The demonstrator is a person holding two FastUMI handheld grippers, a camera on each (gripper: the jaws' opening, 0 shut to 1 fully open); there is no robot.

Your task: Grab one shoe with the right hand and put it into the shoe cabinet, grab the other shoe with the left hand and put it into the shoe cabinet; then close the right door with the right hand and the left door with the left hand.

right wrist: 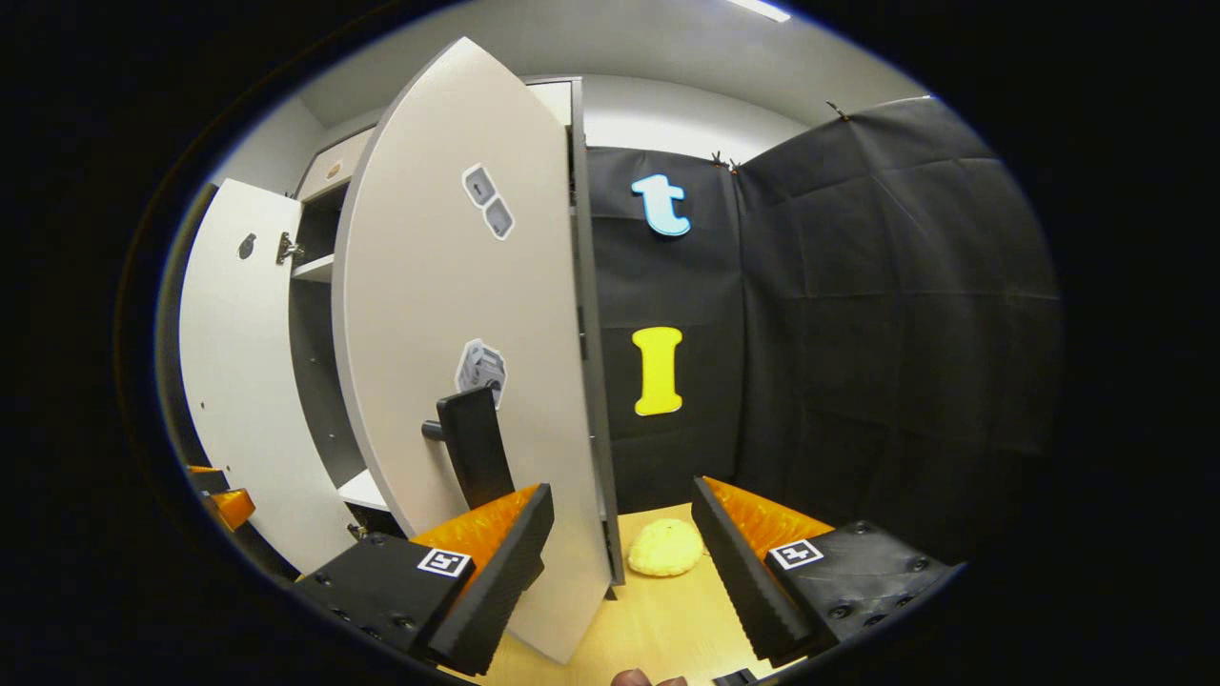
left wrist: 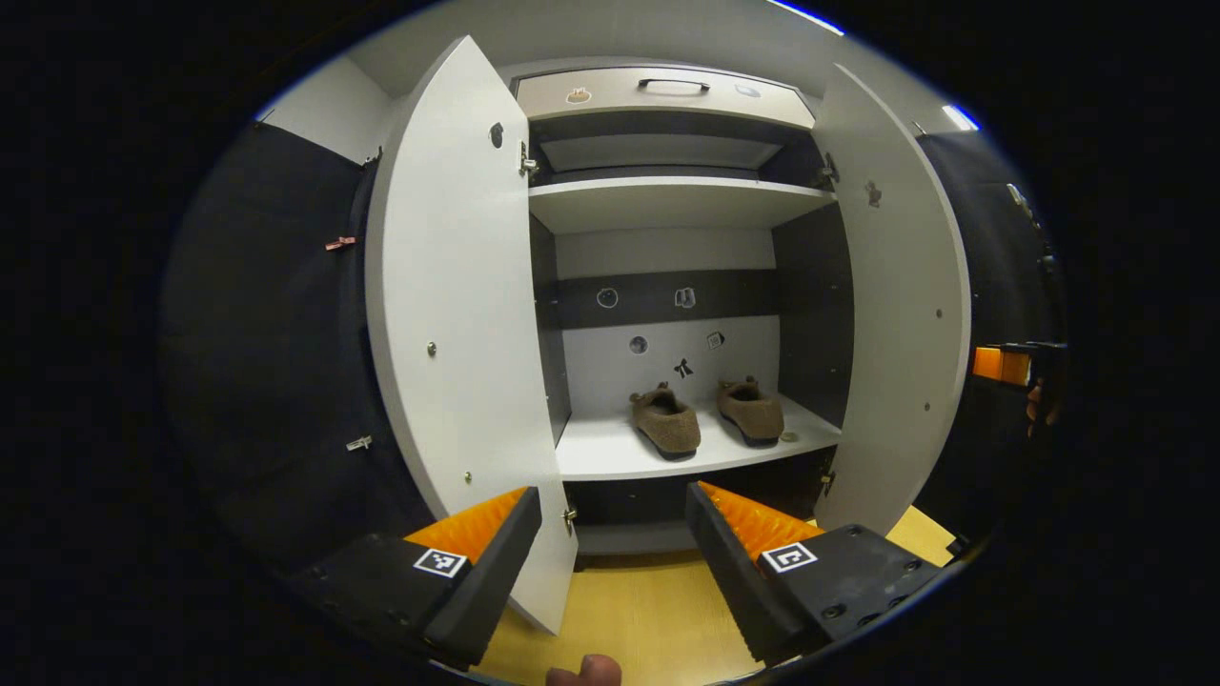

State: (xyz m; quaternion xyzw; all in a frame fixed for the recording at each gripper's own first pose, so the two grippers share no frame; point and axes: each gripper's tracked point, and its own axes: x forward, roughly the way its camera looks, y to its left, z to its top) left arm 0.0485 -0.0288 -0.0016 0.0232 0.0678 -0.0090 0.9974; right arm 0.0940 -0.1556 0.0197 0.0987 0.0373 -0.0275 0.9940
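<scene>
Two brown fuzzy slippers sit side by side on the white lower shelf [left wrist: 610,453] of the tall white shoe cabinet [left wrist: 667,205] — the left slipper [left wrist: 665,422] and the right slipper [left wrist: 751,410], just apart, toes toward the camera. Both flat white doors stand open: the left door [left wrist: 448,314] at nine o'clock, the right door [left wrist: 901,295] at three o'clock. The left gripper [left wrist: 615,562] hangs before the shelf, fingers spread, empty. The right gripper [right wrist: 620,562], fingers released, faces the right door's outer side — its black handle [right wrist: 474,446] at eleven o'clock. A yellow fluffy lump [right wrist: 665,548] lies on the wooden floor [right wrist: 658,619] by the door's edge.
</scene>
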